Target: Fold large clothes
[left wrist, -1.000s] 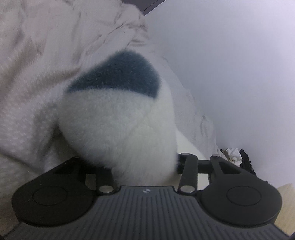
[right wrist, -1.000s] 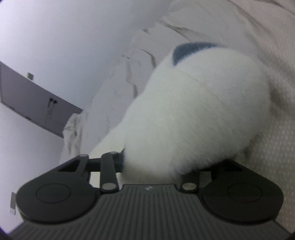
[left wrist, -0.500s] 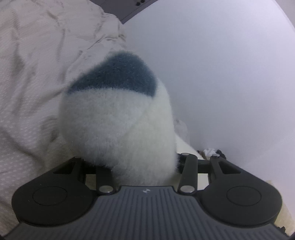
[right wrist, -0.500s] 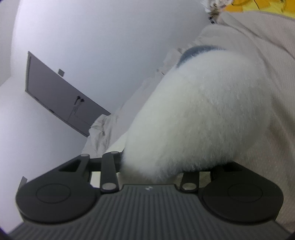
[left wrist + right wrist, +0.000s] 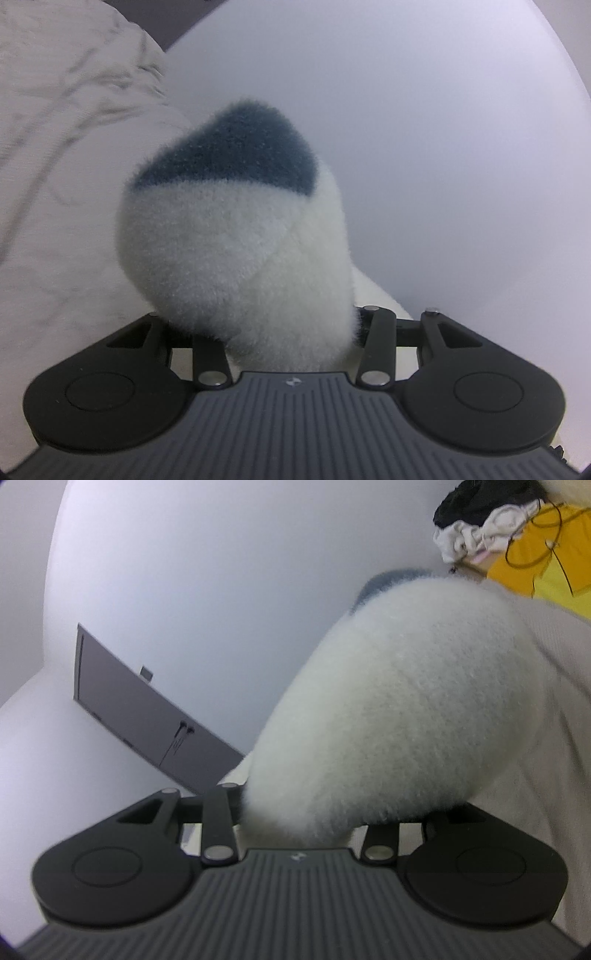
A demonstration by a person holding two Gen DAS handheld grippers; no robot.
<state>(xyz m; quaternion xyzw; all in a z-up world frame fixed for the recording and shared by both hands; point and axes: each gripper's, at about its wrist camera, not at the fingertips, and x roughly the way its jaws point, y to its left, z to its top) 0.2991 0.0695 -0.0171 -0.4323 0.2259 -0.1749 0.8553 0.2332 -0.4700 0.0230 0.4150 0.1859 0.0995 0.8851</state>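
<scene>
Two grippers are up in the air, and each has a fuzzy sock-like cover over its fingers, so the fingers themselves are hidden in both wrist views. The left gripper (image 5: 236,295) wears a white fuzzy cover with a blue-grey tip (image 5: 236,236); the right gripper (image 5: 369,775) wears a plain white fuzzy cover (image 5: 399,705) with a hint of the same blue at its far end. Whether either one is pinching cloth or standing open cannot be told from these pictures.

Pale textured fabric, probably the large garment (image 5: 62,177) to be folded, fills the left side of the left view and lies or hangs creased just beside that cover. In the right view a pale cloth (image 5: 554,716) runs down the right edge, touching or just behind the cover. Behind both is a bare white wall (image 5: 443,147); a grey panel (image 5: 147,720) and a heap of yellow and dark clothes (image 5: 524,542) sit farther off.

As a judgement, the step looks like a lift or carry of the cloth between the two grippers. To do it well, keep both at even height, hold the edge taut without stretching, and bring it down squarely so corners meet. Fuzzy covers may slip, so a firm pinch matters.
</scene>
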